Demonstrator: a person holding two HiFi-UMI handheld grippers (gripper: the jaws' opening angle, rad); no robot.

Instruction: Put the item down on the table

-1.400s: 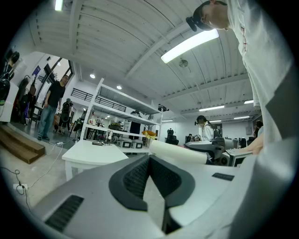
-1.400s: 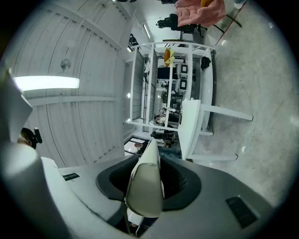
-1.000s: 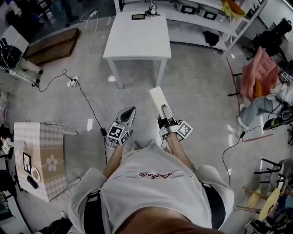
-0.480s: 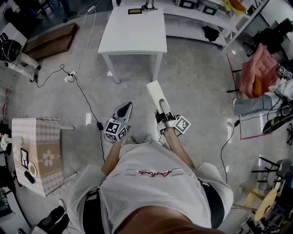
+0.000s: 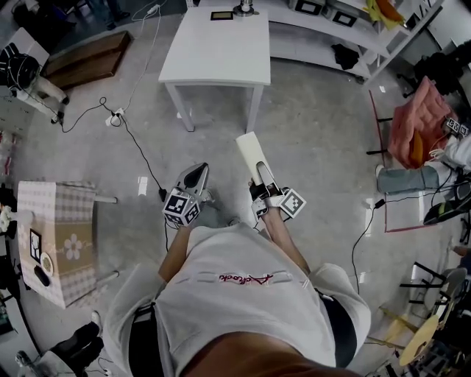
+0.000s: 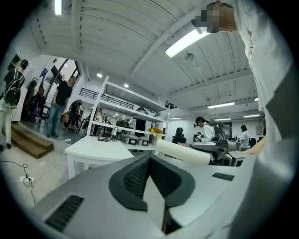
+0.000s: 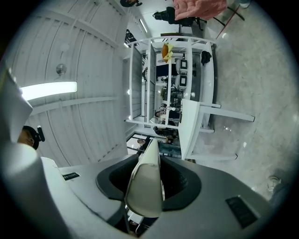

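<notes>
My right gripper (image 5: pixel 263 178) is shut on a long, flat cream-white item (image 5: pixel 252 153) that sticks out ahead of it over the concrete floor. In the right gripper view the item (image 7: pixel 145 179) sits edge-on between the dark pads. From the left gripper view it (image 6: pixel 182 151) shows at the right. My left gripper (image 5: pixel 199 171) hangs beside it at waist height, jaws together and holding nothing (image 6: pixel 149 158). The white table (image 5: pixel 213 51) stands a few steps ahead, apart from both grippers. It also shows in the gripper views (image 6: pixel 96 147) (image 7: pixel 189 123).
A small dark tablet (image 5: pixel 222 15) and a metal object lie at the table's far edge. White shelving (image 5: pixel 331 22) runs behind it. Cables (image 5: pixel 136 154) trail across the floor on the left. A checked box (image 5: pixel 59 243) stands at left, a pink cloth (image 5: pixel 416 121) at right.
The view has shifted a little as the person steps. Both grippers stay in front of the body, and the right one still grips the item.
</notes>
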